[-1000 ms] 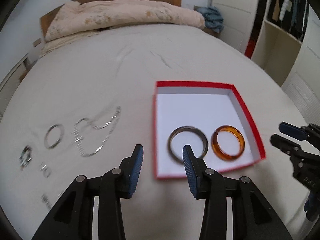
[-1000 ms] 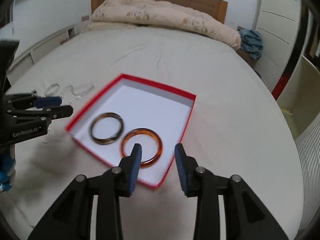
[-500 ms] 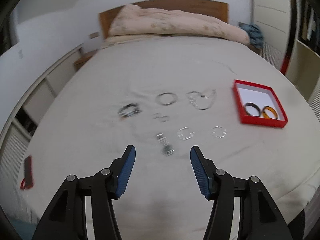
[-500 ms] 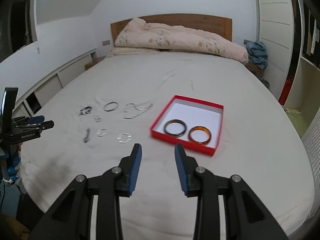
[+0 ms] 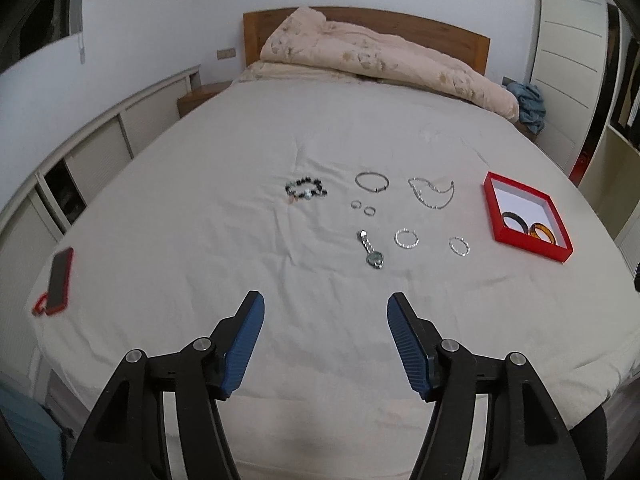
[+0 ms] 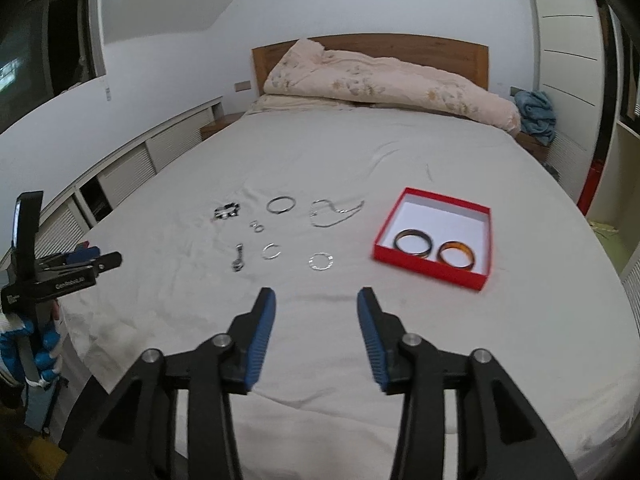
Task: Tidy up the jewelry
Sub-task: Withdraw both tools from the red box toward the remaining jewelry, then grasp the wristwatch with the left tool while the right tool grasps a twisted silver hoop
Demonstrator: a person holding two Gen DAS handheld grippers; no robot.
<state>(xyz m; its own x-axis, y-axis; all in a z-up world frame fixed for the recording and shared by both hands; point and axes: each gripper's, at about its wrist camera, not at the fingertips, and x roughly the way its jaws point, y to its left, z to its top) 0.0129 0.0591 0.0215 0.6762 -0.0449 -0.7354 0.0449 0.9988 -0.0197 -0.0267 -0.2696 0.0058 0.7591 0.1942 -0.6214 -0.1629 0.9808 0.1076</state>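
The loose jewelry — a watch [image 5: 371,251], hoop earrings [image 5: 406,238], a chain necklace [image 5: 432,194] and a beaded bracelet [image 5: 306,191] — lies on the bed [image 5: 240,160] well ahead of both tongs, with the red box [image 6: 434,268] and its two bangles [image 6: 436,249] ahead and to the right of them. The left tongs [image 5: 324,340] stand wide apart with nothing between them, touching nothing. The right tongs [image 6: 316,330] are also parted and empty above the sheet, and both pairs have just been opening.

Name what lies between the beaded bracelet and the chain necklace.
A thin silver bangle lies between the beaded bracelet and chain necklace, in both wrist views.
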